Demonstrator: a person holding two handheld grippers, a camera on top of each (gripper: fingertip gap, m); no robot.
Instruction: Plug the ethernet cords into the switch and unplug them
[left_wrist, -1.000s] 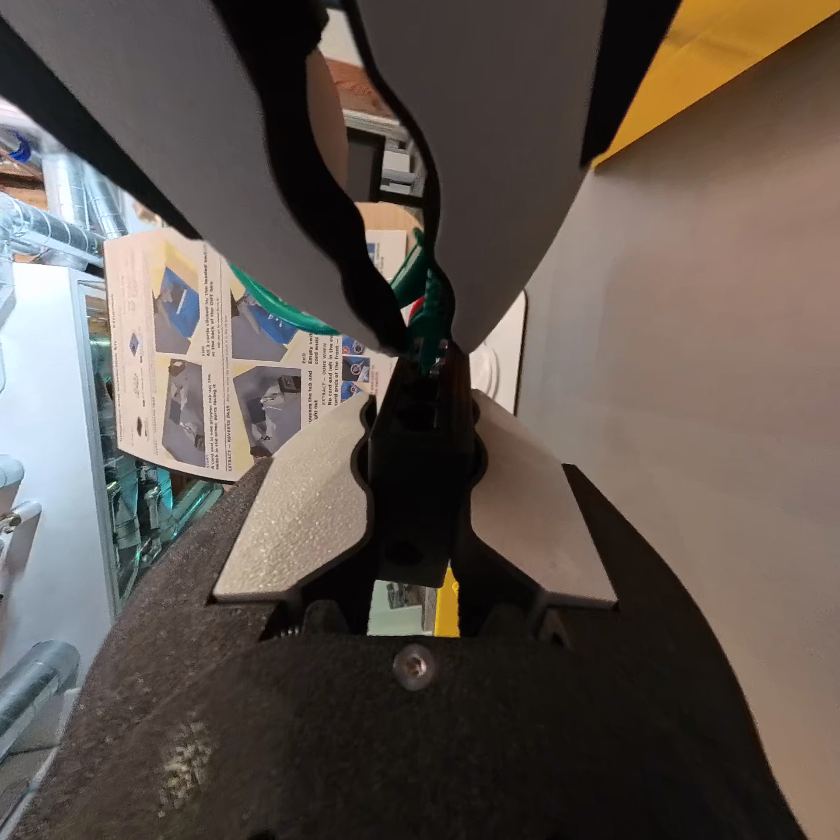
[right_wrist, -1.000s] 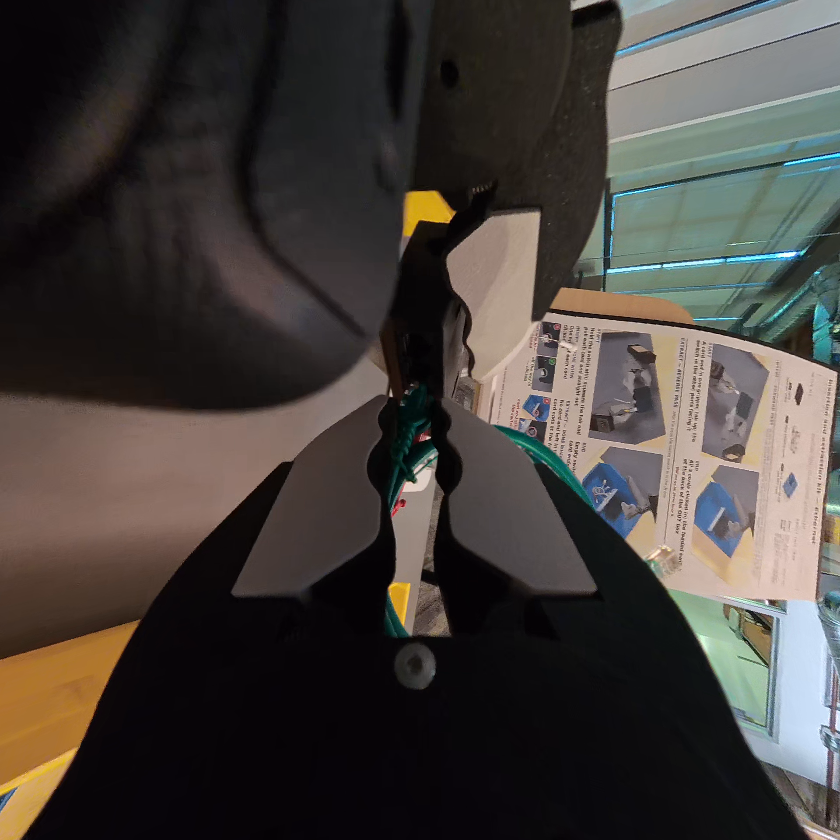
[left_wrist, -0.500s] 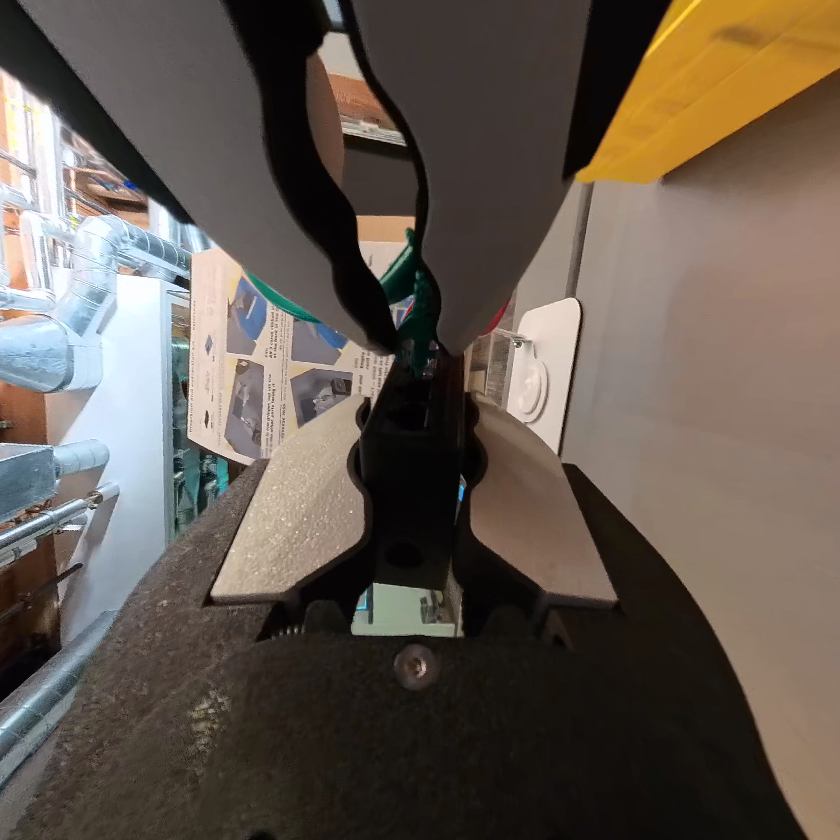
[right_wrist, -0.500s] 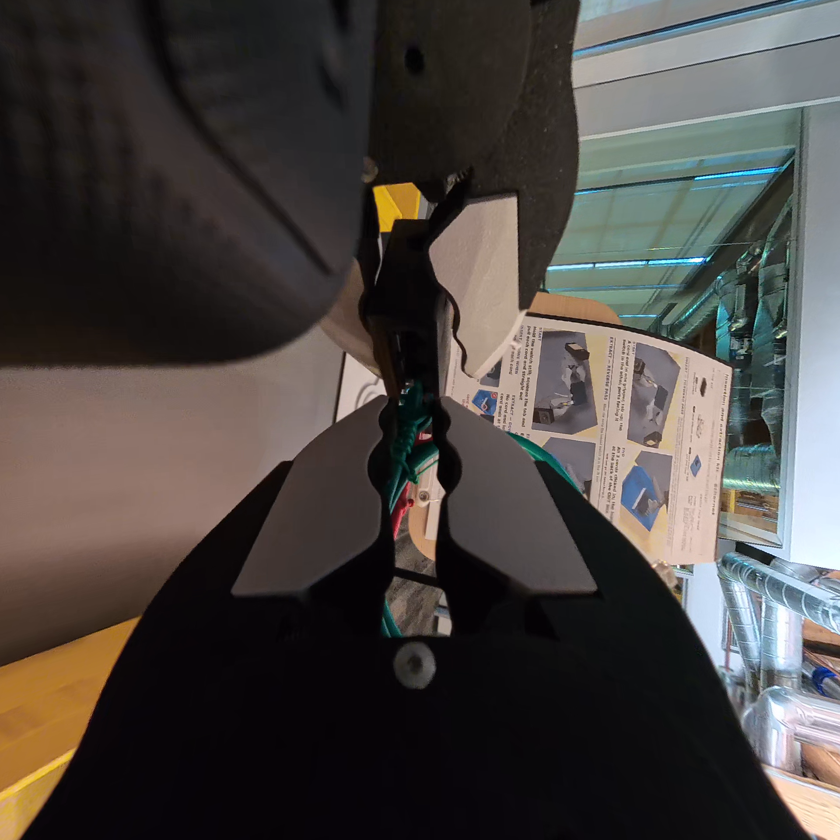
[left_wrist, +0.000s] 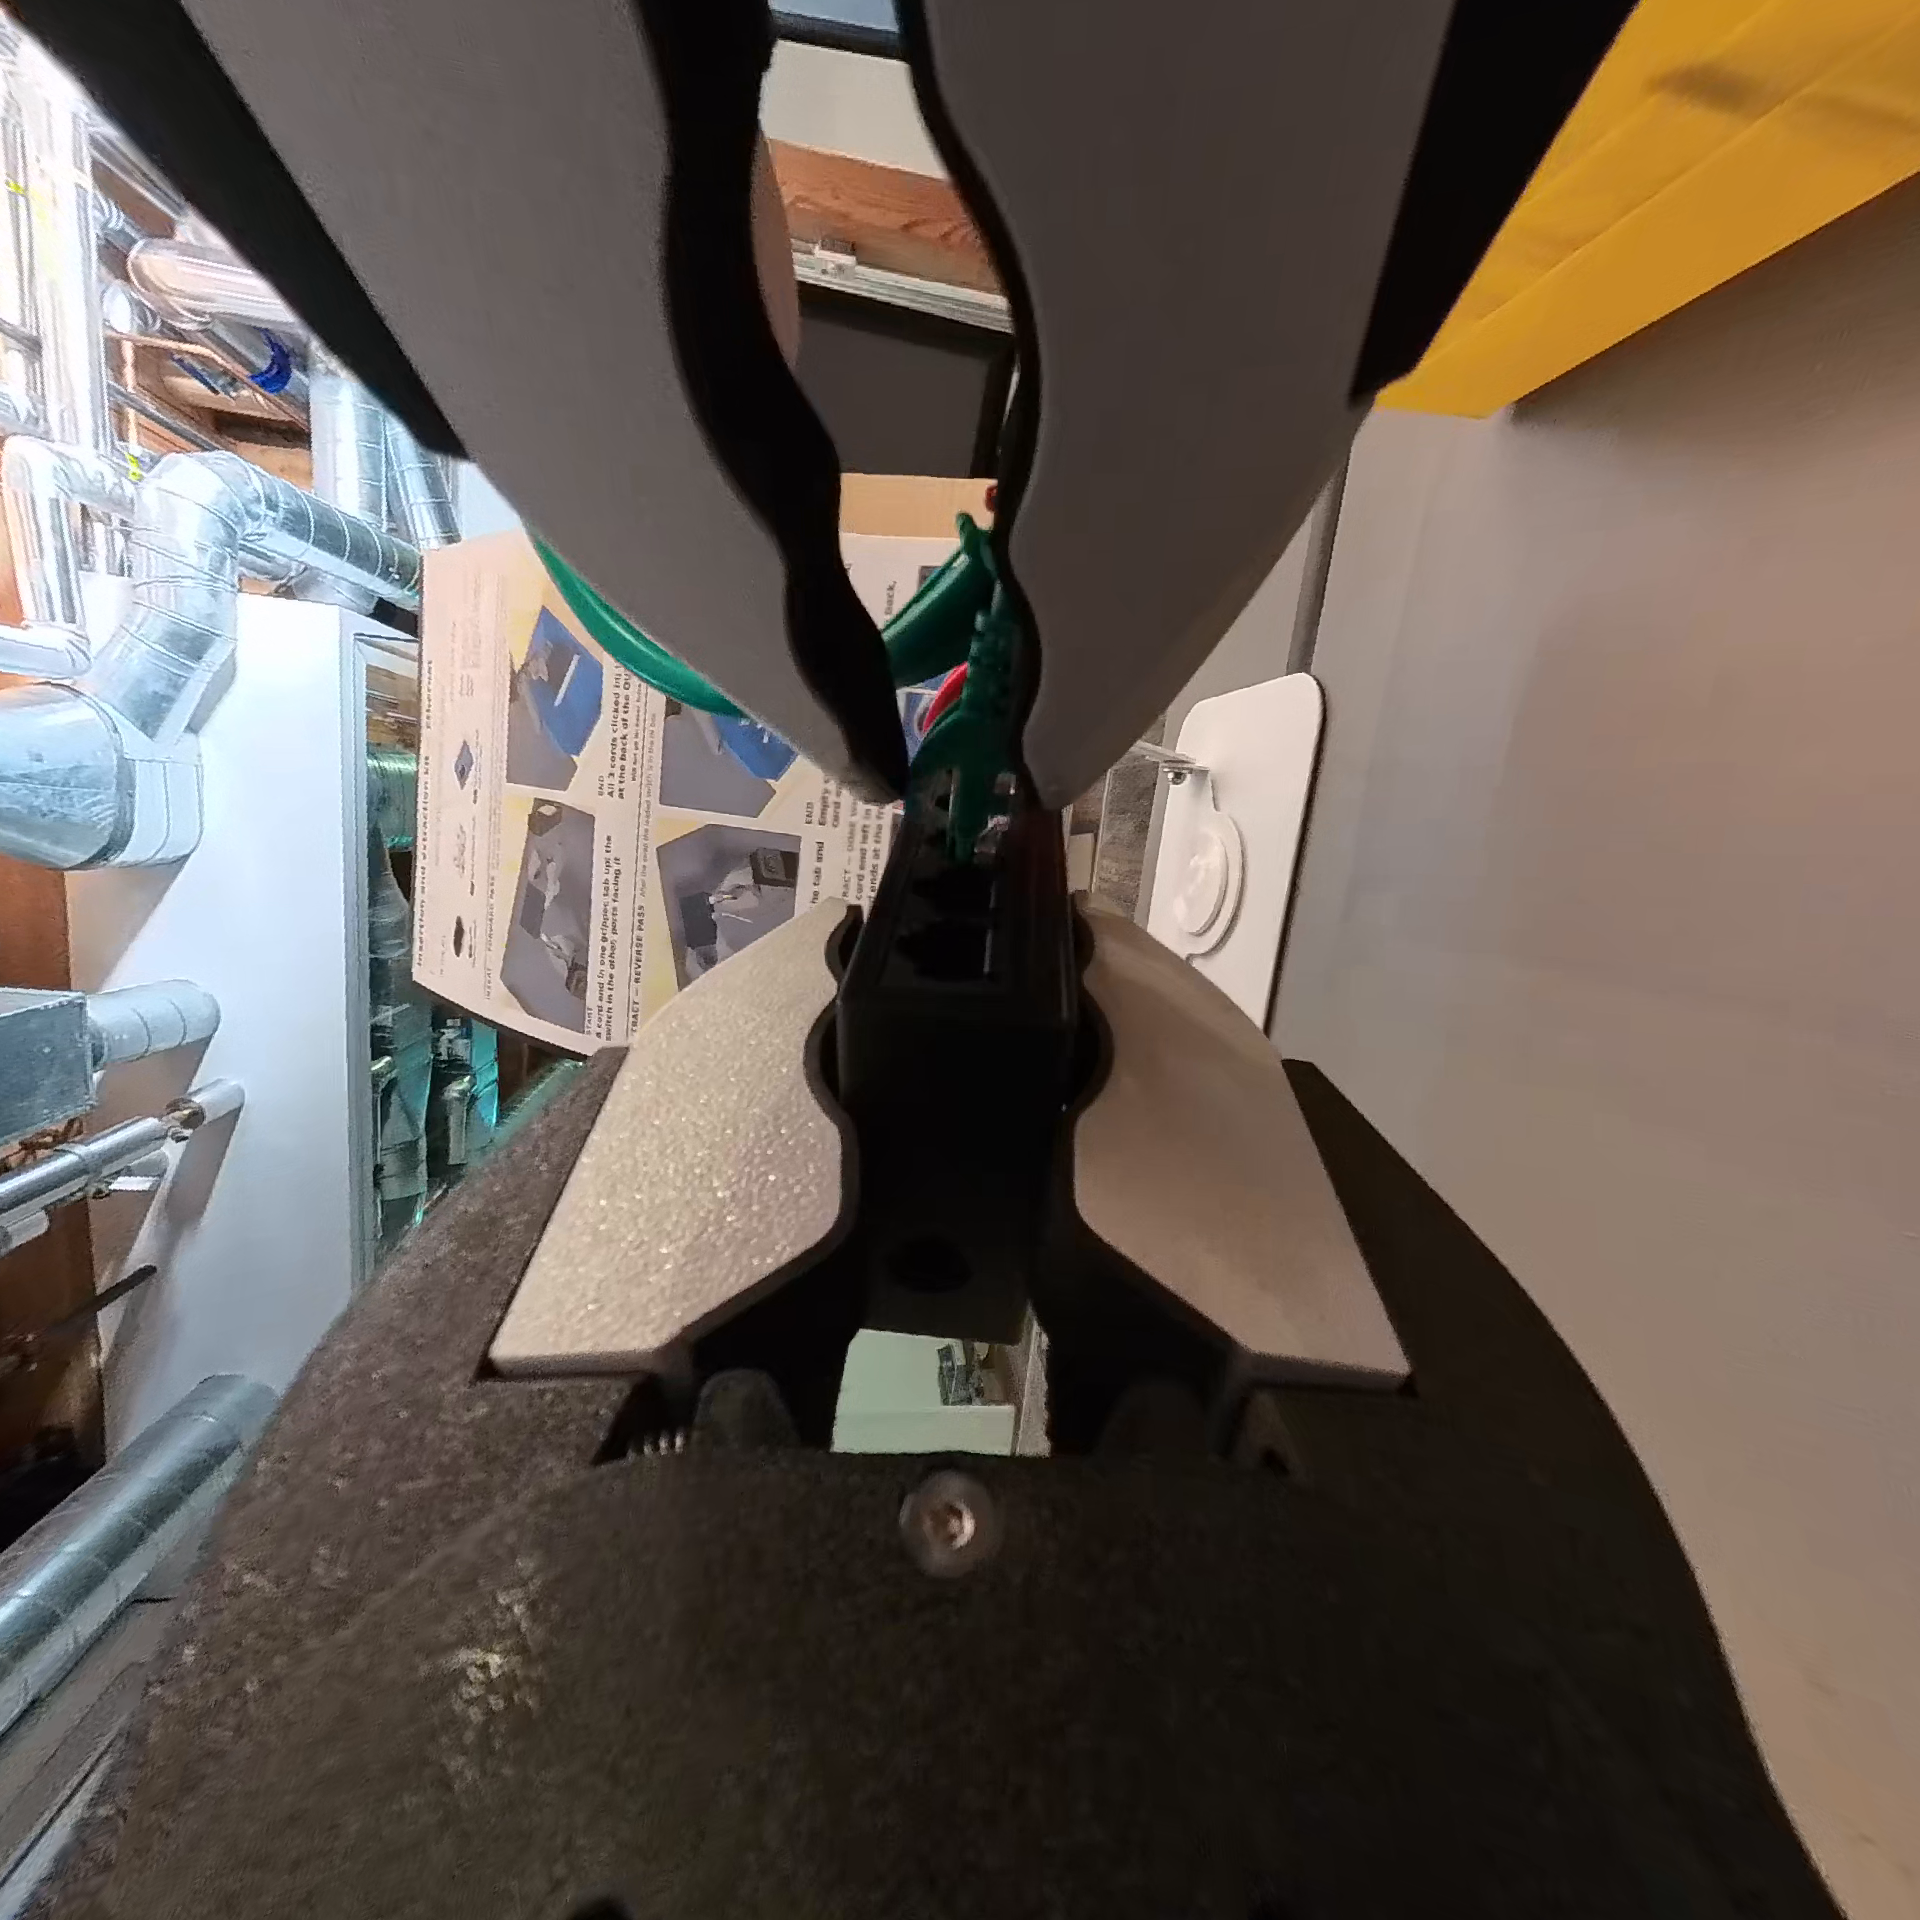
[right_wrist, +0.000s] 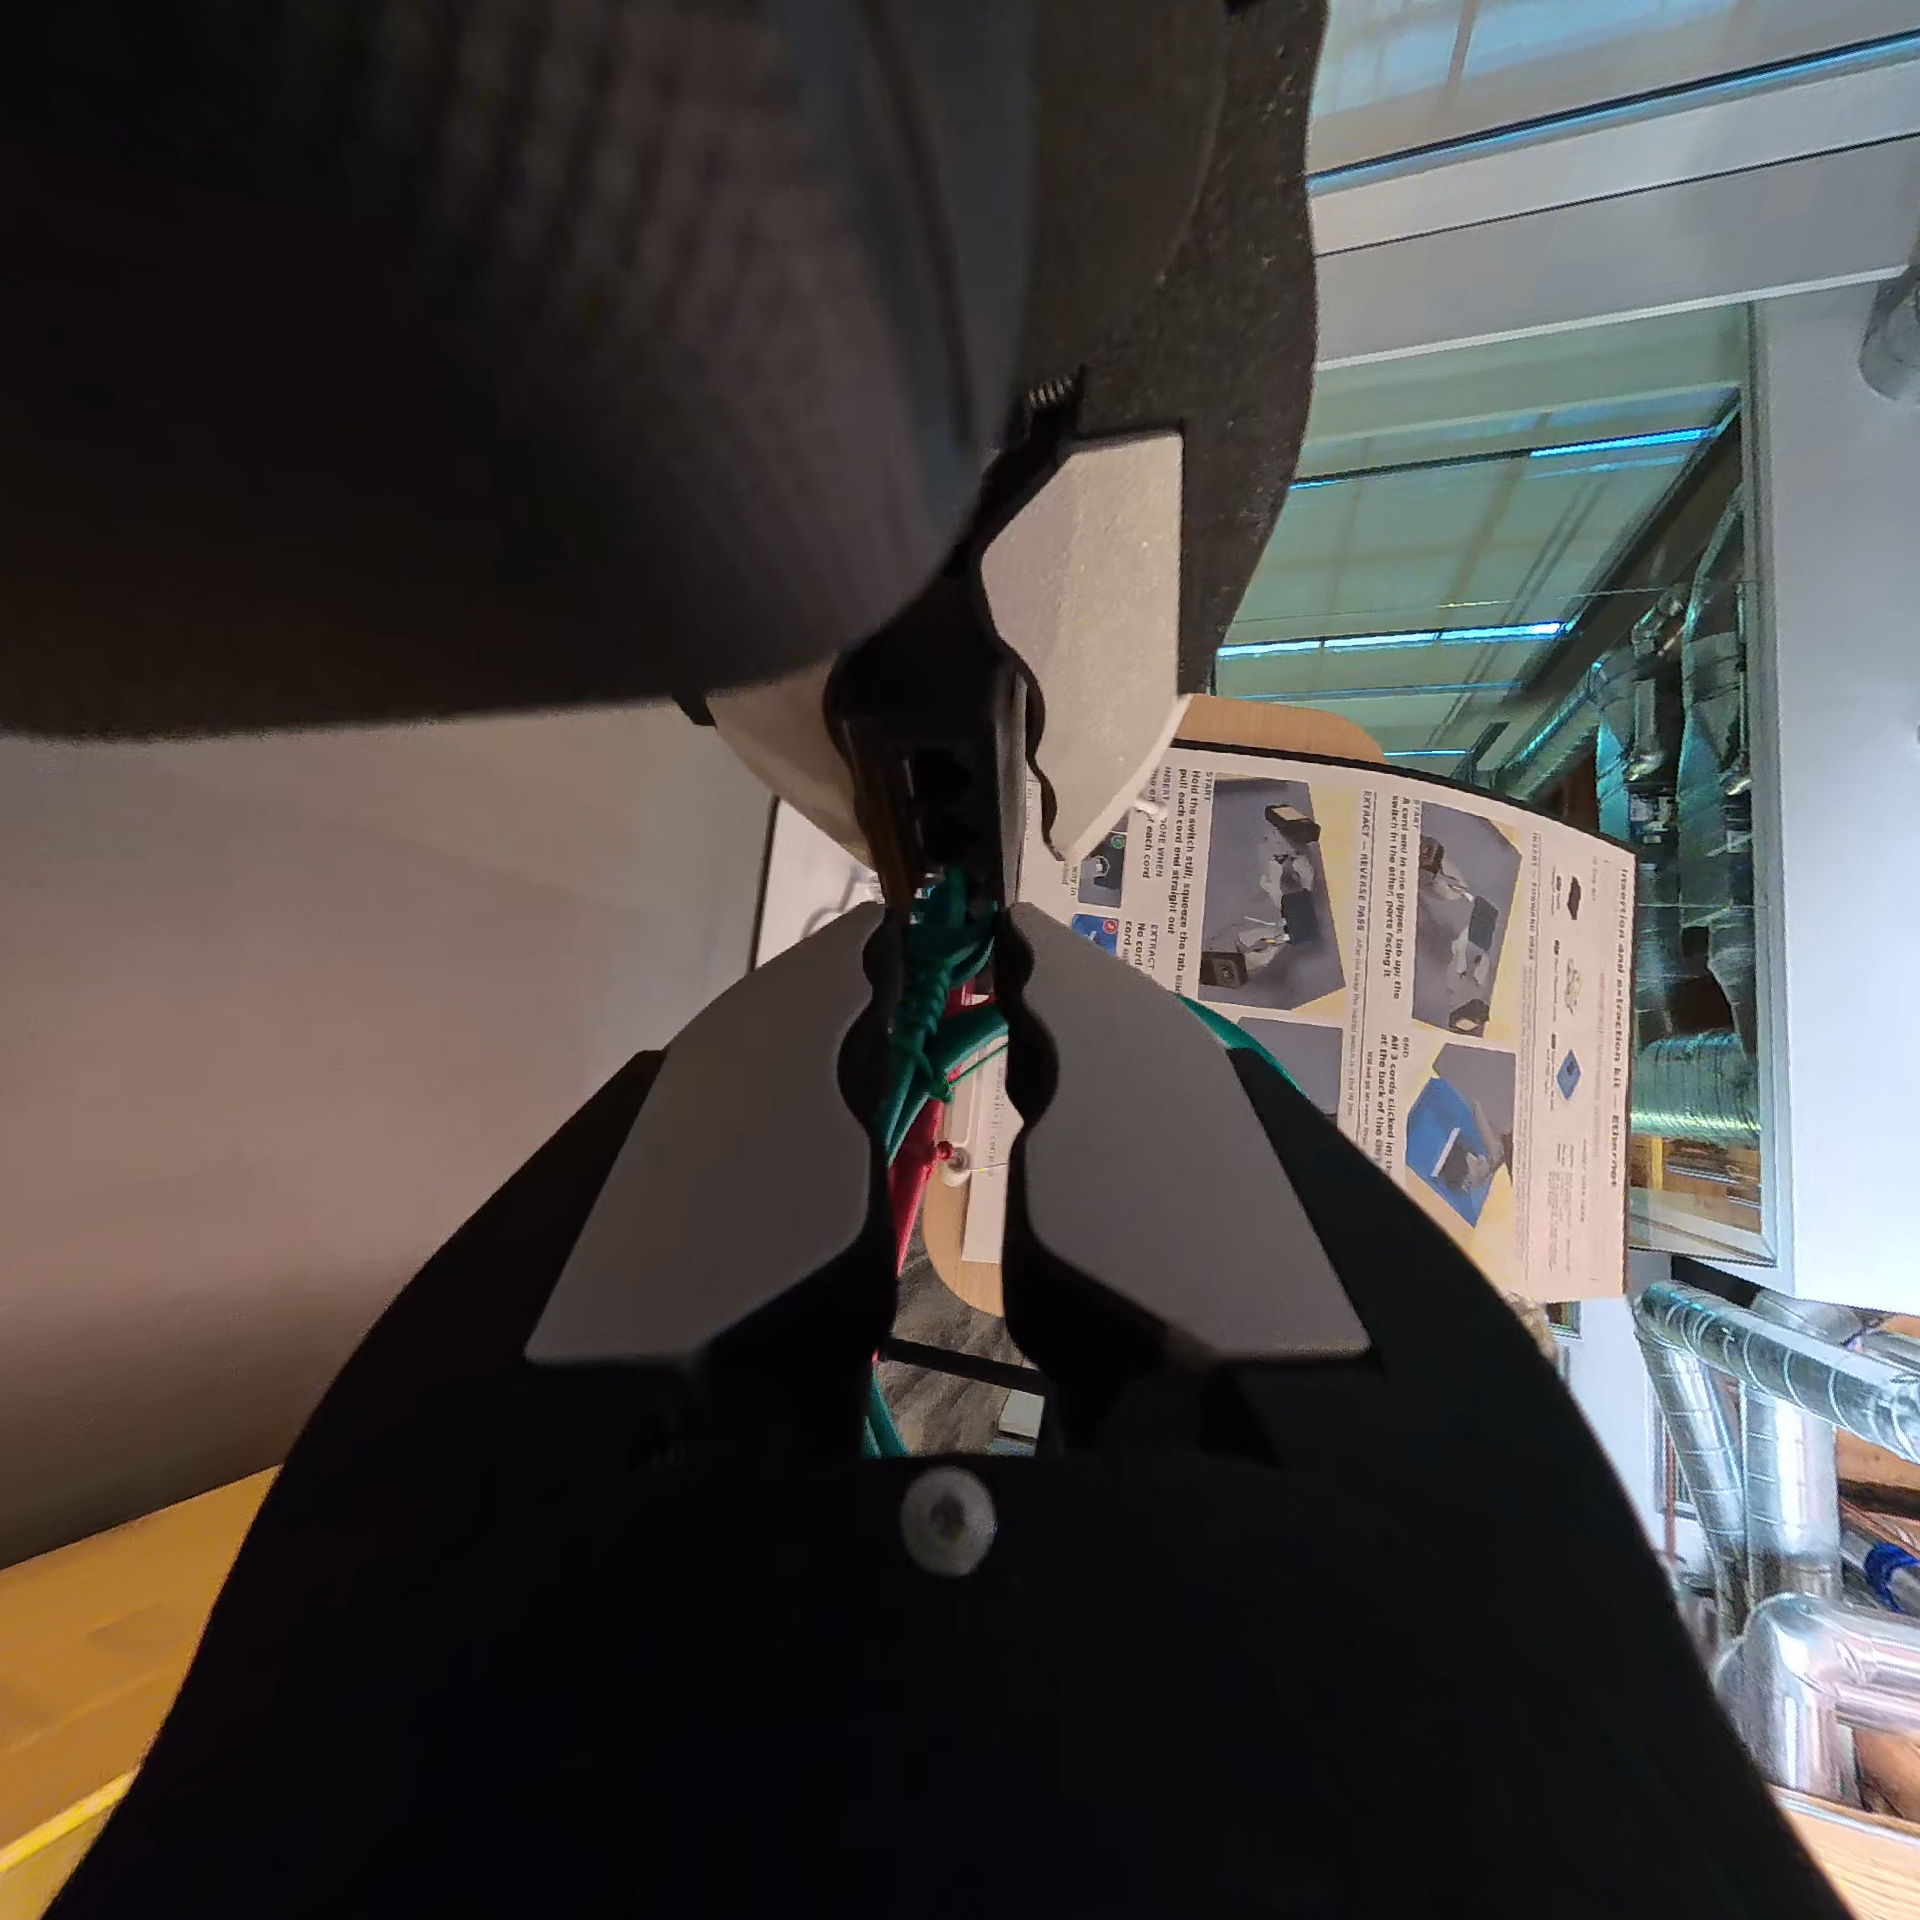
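My left gripper (left_wrist: 961, 925) is shut on the black switch (left_wrist: 951, 1091), whose ports face up and away. My right gripper (left_wrist: 966, 790) comes in from the top of the left wrist view, shut on the green ethernet cord (left_wrist: 977, 727) just behind its plug. The plug's tip sits at the end port; I cannot tell how deep. In the right wrist view, my right gripper (right_wrist: 948, 920) clamps the green cord (right_wrist: 920, 997), and the switch (right_wrist: 940, 769) is right in front, held by my left gripper (right_wrist: 956, 831). A red cord (right_wrist: 914, 1153) hangs behind.
A printed instruction sheet (left_wrist: 582, 790) stands behind the grippers; it also shows in the right wrist view (right_wrist: 1403, 987). A grey surface (left_wrist: 1610, 935) with a yellow edge (left_wrist: 1662, 208) fills one side. A white plate (left_wrist: 1236, 831) stands beside it. Metal ducts (left_wrist: 125, 727) run in the background. Only a small space, under 4 cm, lies between the two pairs of fingers.
Both grippers have swung together with the switch and the green cord, so the background has shifted. Both holds are unchanged. The plug stays at the switch's end port.
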